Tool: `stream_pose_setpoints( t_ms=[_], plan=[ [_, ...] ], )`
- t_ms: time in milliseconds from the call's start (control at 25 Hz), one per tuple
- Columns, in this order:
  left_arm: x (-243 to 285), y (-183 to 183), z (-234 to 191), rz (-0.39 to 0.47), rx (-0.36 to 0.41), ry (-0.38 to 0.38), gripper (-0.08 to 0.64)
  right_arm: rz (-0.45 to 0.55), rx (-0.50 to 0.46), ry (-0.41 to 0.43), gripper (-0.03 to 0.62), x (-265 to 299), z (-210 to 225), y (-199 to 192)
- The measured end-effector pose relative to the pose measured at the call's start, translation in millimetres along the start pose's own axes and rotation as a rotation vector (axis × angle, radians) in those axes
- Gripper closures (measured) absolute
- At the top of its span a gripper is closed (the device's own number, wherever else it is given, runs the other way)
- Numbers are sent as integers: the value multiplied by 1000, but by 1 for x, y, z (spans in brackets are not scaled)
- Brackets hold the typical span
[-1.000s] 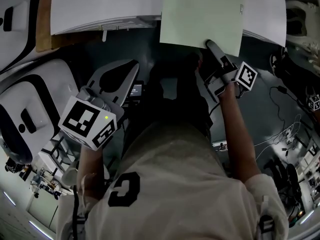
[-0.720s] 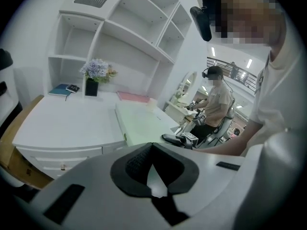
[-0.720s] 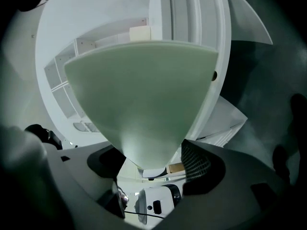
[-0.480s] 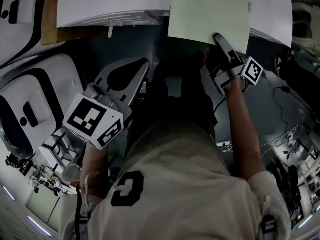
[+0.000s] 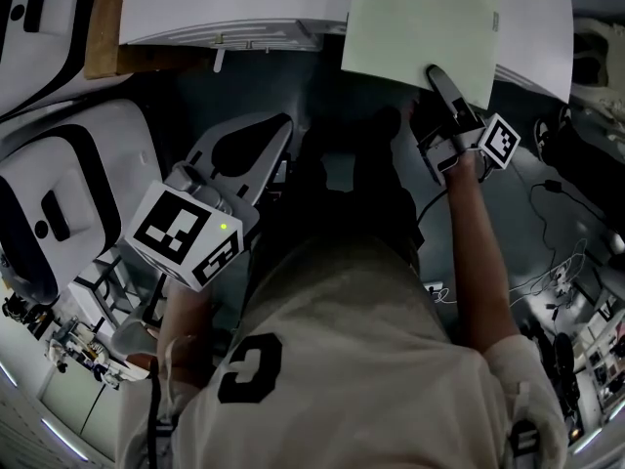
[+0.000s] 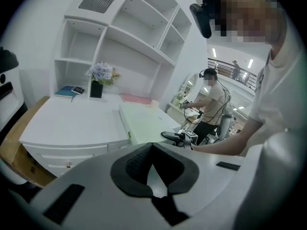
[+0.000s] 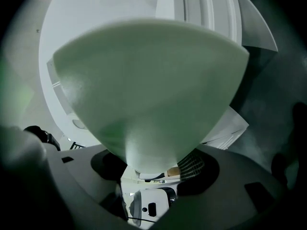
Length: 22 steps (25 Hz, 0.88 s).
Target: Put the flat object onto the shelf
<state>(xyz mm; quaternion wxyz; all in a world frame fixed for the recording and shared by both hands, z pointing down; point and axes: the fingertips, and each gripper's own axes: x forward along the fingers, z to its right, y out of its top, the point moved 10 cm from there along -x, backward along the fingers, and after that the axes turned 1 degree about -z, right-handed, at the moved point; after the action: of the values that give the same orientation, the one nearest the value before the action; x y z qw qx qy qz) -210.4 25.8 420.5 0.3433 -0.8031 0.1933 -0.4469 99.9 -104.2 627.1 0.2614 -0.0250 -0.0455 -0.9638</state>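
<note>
Jaws of my right gripper [image 5: 441,84] are closing around the near edge of the pale green flat object [image 5: 420,22], with one jaw lying over its top face. The flat object rests on the white desk [image 5: 234,3] at the far right, its near edge overhanging. My left gripper [image 6: 151,145] hangs near left, pinched together on nothing.
</note>
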Motion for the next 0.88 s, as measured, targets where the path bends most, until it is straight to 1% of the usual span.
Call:
stream_pose_setpoints(
  t_ms=[160,520,880],
  plan=[
    [-6,1,-1,24,-6,10,546,-11,10,-11,296,-1,-9,1],
    [-17,-2,-13,58,-12,26,548,-1,28,-29,298,-2,-14,-1],
    [-36,-14,-28,68,-35,76,548,-10,24,-26,299,-3,-23,-5]
  ],
)
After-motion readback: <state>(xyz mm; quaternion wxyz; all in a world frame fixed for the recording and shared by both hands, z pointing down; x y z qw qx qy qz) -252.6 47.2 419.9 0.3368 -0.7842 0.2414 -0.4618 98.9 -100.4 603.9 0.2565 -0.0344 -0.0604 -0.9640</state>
